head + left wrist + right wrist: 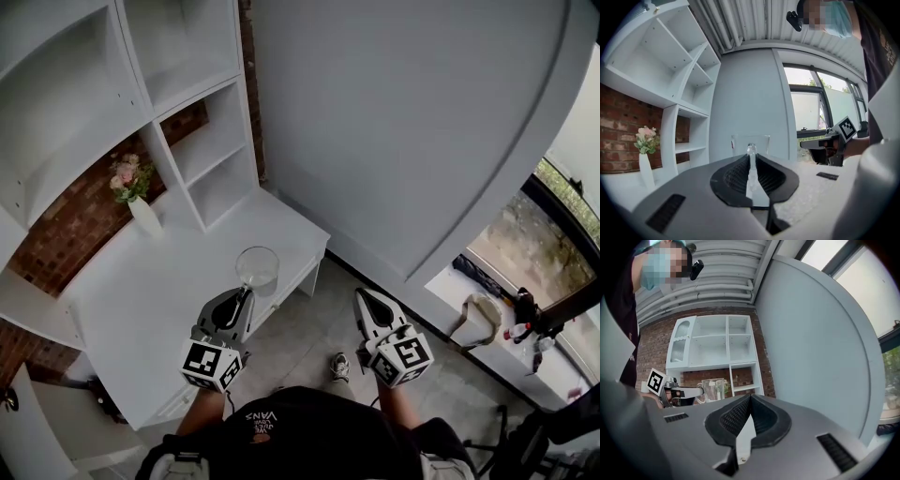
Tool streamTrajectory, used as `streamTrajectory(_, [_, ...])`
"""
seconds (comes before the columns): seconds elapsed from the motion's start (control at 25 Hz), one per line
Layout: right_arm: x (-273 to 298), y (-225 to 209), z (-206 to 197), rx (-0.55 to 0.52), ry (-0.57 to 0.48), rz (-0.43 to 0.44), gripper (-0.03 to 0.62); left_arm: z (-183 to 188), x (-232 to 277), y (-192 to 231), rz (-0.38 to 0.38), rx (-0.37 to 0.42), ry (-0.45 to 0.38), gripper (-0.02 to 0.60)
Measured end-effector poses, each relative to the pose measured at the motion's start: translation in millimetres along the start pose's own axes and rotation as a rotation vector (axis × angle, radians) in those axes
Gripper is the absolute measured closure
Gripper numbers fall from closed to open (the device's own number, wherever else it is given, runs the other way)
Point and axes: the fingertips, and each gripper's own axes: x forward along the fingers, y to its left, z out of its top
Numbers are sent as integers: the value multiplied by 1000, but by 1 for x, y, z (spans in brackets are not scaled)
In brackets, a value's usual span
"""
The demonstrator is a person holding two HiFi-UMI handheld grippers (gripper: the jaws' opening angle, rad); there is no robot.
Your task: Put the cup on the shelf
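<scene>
The left gripper [246, 298] has its jaws clenched on one wall of the glass cup [257, 269] over the tabletop [141, 300] edge, with the shelf [211, 159] at eleven o'clock and the right gripper [366, 302] closed on nothing, and such a one-sided pinch could let the cup swing or slip.

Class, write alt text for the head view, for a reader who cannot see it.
Seen from above, the left tongs grip a clear glass cup by its rim near the edge of a white counter, beside white shelves on a brick wall. The right tongs are shut and empty; a vase of flowers stands on the counter.
</scene>
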Motion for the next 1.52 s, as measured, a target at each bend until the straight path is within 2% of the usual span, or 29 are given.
streamTrajectory(0.16, [23,-39,5,-12,16,73,594,4,32,-2,96,-44,-16,552])
streamTrajectory(0.44, [62,-97,28,-43,26,231,594,18,83,-5,248,-51,-57,552])
streamTrajectory(0.64, [77,-125,38,-62,33,344,594,22,107,-9,356,-48,-64,552])
streamTrajectory(0.88, [86,-147,32,-76,53,439,594,29,123,-9,461,-58,-81,552])
streamTrajectory(1.16, [109,-149,27,-53,69,507,594,52,133,19,522,-17,-76,552])
streamTrajectory(1.32, [130,-143,25,-56,73,526,594,68,139,47,530,30,-79,552])
streamTrajectory(1.52, [163,-131,28,-56,67,555,594,95,152,90,527,52,-102,552])
